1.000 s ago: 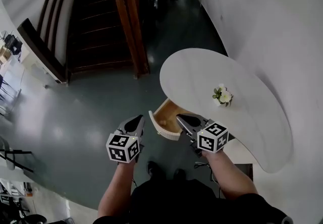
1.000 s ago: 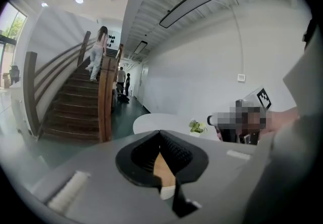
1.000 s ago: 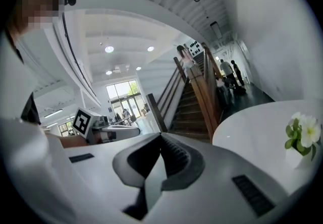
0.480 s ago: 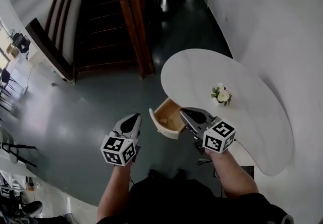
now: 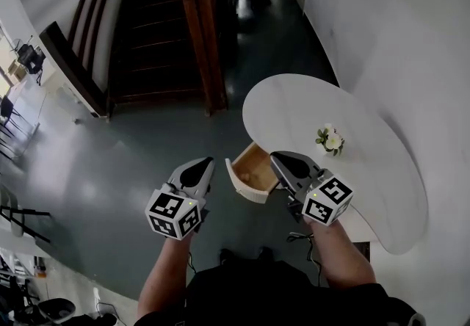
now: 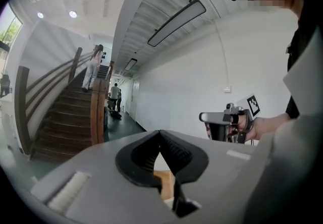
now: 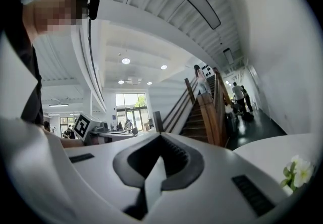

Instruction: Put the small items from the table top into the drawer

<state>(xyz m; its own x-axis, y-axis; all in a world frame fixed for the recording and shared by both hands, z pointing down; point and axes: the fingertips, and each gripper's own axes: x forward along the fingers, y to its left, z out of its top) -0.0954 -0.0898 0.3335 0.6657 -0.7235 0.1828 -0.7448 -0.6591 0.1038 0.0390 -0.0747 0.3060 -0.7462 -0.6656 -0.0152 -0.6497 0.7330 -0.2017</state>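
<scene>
A white curved table [image 5: 367, 170] stands at the right with a small white flower arrangement [image 5: 330, 140] on top. Its wooden drawer [image 5: 253, 169] is pulled out at the near left edge, and I cannot make out what lies inside. My right gripper [image 5: 279, 159] hovers just right of the drawer, shut with nothing in it. My left gripper [image 5: 205, 164] hangs over the floor left of the drawer, also shut and empty. In the right gripper view the shut gripper [image 7: 160, 138] points past the flower arrangement [image 7: 298, 172]. In the left gripper view the shut gripper [image 6: 160, 133] shows drawer wood [image 6: 164, 183] below.
A dark wooden staircase [image 5: 154, 31] with a banister post [image 5: 200, 31] rises beyond the table. Grey floor [image 5: 110, 170] lies to the left. People [image 6: 115, 98] stand far off by the stairs. A white wall [image 5: 396, 23] runs behind the table.
Both grippers have drifted a little to the right, staying shut. The head view has shifted slightly, so table and drawer sit a bit further right.
</scene>
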